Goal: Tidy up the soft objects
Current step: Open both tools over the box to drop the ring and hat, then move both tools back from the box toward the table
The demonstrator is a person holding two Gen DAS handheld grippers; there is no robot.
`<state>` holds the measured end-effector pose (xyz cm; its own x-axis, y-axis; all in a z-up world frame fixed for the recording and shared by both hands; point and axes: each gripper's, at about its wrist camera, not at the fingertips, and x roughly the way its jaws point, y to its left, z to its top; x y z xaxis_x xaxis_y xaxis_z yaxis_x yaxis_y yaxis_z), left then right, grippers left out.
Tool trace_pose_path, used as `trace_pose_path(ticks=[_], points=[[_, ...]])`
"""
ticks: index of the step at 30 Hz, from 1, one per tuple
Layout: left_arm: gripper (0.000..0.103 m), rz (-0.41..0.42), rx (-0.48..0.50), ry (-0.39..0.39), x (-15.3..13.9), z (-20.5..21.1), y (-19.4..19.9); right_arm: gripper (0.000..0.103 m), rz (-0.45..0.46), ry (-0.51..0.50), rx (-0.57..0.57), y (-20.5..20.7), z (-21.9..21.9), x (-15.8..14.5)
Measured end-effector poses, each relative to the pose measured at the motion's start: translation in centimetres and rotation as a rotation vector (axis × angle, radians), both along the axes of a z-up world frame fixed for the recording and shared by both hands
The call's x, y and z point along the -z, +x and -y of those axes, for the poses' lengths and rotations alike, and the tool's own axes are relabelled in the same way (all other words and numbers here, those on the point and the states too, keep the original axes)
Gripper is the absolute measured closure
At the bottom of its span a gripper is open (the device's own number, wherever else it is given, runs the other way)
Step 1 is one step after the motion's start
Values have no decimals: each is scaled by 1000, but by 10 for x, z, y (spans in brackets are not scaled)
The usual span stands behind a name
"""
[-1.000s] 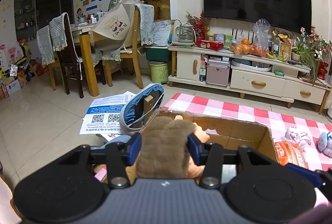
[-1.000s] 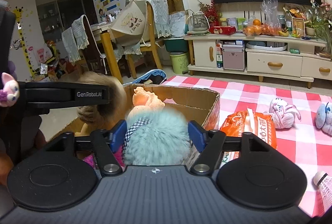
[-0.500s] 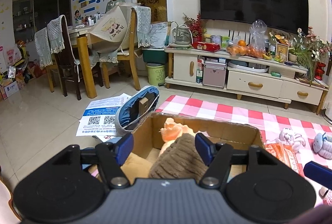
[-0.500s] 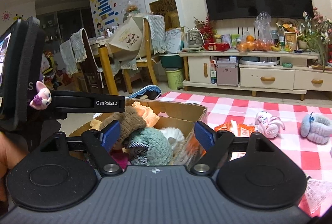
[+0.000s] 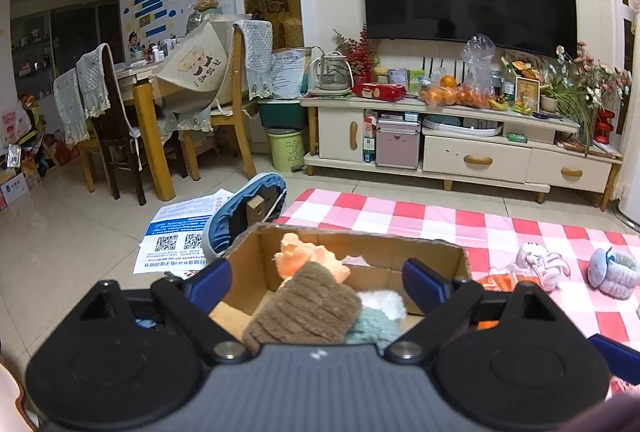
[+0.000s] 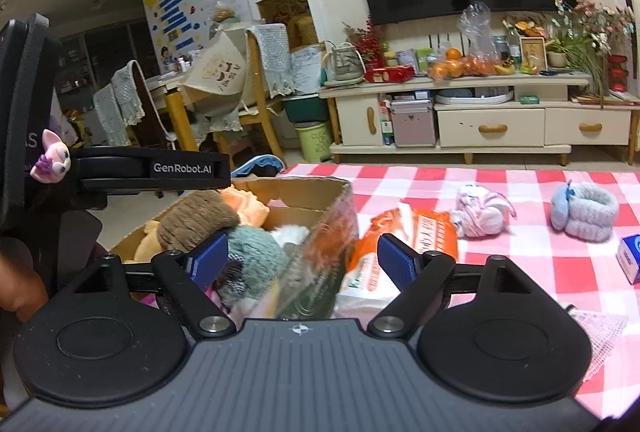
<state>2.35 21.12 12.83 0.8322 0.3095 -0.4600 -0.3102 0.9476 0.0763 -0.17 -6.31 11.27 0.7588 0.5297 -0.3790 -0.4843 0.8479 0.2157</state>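
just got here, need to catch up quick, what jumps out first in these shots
A cardboard box at the edge of a red-and-white checked cloth, with a brown plush, a teal one and an orange one piled inside. Both grippers are opening over it, gripping nothing. An orange packet lies right of the box.

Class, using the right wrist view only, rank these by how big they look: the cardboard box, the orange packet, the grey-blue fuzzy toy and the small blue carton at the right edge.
1. cardboard box
2. orange packet
3. grey-blue fuzzy toy
4. small blue carton, cut off by the frame, so unsure

The box and packet lie nearer the camera, which enlarges them.
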Motion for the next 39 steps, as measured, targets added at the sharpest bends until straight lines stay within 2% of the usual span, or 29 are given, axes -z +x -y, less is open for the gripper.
trace_pose_path(ticks=[7, 20, 39], points=[[5, 0, 28, 22, 1, 18, 1, 0, 17, -1, 27, -9, 3, -1], [1, 8, 91, 51, 1, 50, 5, 0, 48, -1, 89, -17, 13, 1], [1, 13, 198, 88, 7, 93, 4, 0, 66, 5, 229, -18, 36, 5]])
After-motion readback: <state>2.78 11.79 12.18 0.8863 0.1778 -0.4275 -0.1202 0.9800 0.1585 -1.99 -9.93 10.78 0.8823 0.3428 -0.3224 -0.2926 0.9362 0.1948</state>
